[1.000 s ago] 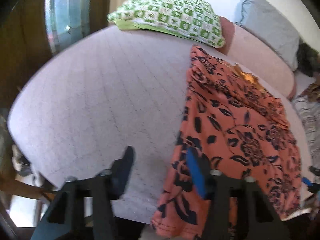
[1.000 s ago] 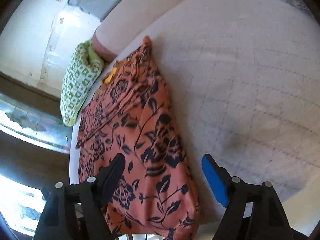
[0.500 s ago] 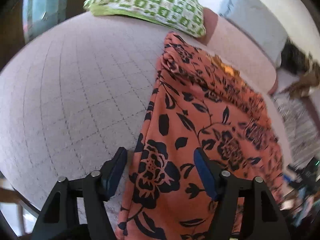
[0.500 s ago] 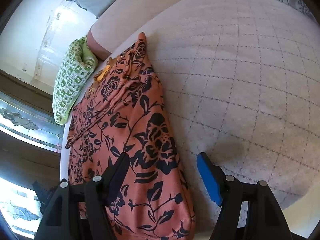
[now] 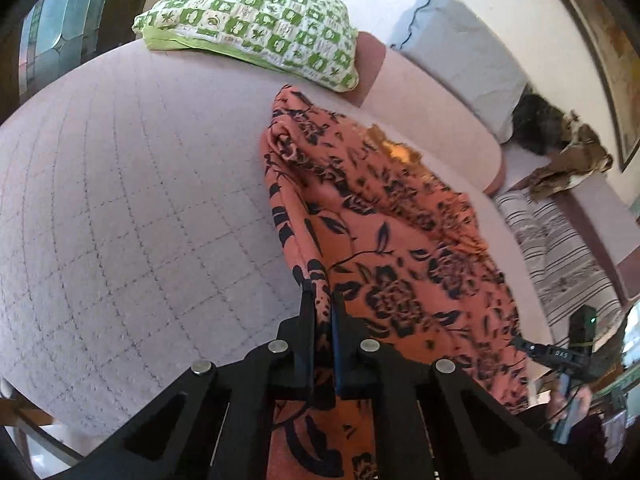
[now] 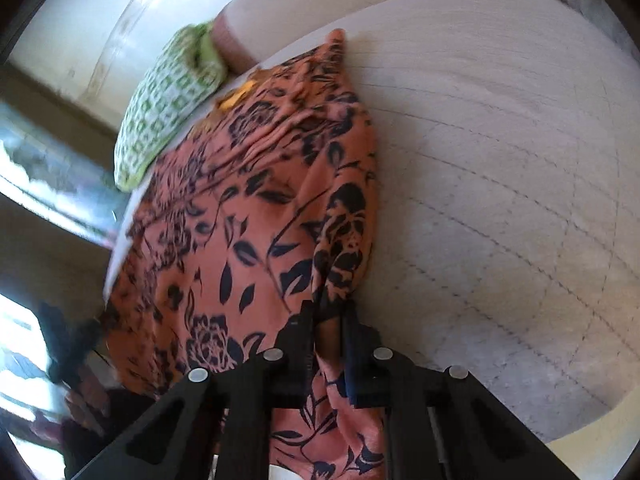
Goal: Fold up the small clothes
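Note:
An orange garment with a black flower print [image 5: 384,240] lies lengthwise on the pale quilted bed [image 5: 120,208]. My left gripper [image 5: 322,300] is shut on the garment's near left edge, and the cloth rises in a fold into its jaws. In the right wrist view the same garment [image 6: 248,216] fills the left half, and my right gripper [image 6: 328,312] is shut on its near right edge, with bunched cloth pulled up between the jaws. The garment's near hem hangs below both grippers.
A green and white checked pillow [image 5: 256,32] lies at the head of the bed, also in the right wrist view [image 6: 168,92]. A grey pillow [image 5: 460,56], a pink bolster [image 5: 432,112], striped cloth [image 5: 560,252] and dark clothes [image 5: 560,136] lie to the right.
Both grippers were open over the garment's near edges. They have moved down onto the cloth and shut on it, and the cloth is lifted a little at both grips.

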Action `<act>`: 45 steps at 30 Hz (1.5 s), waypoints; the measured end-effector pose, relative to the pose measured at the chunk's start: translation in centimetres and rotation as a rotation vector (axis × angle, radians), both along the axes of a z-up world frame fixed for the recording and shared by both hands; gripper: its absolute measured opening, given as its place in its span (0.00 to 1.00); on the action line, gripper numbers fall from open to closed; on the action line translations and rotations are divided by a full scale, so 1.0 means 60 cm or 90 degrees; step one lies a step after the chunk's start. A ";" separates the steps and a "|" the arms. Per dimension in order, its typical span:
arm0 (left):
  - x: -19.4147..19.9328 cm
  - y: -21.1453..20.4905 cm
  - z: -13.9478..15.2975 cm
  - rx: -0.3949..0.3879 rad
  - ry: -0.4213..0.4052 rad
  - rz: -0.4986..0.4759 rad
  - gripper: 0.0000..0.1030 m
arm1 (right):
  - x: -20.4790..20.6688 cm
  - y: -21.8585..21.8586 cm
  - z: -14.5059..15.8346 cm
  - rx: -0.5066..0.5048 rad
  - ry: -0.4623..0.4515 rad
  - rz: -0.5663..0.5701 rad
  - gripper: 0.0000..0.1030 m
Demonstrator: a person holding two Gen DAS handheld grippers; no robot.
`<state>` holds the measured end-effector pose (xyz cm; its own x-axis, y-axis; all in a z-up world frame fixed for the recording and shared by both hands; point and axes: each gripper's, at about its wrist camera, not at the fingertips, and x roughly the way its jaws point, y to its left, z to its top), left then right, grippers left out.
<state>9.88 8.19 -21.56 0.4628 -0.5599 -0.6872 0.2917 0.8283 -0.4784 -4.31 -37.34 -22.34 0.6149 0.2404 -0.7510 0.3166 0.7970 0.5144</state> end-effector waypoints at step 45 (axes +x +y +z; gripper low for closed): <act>0.013 -0.021 -0.053 0.004 0.158 -0.076 0.35 | -0.028 0.003 -0.012 0.164 -0.007 0.032 0.17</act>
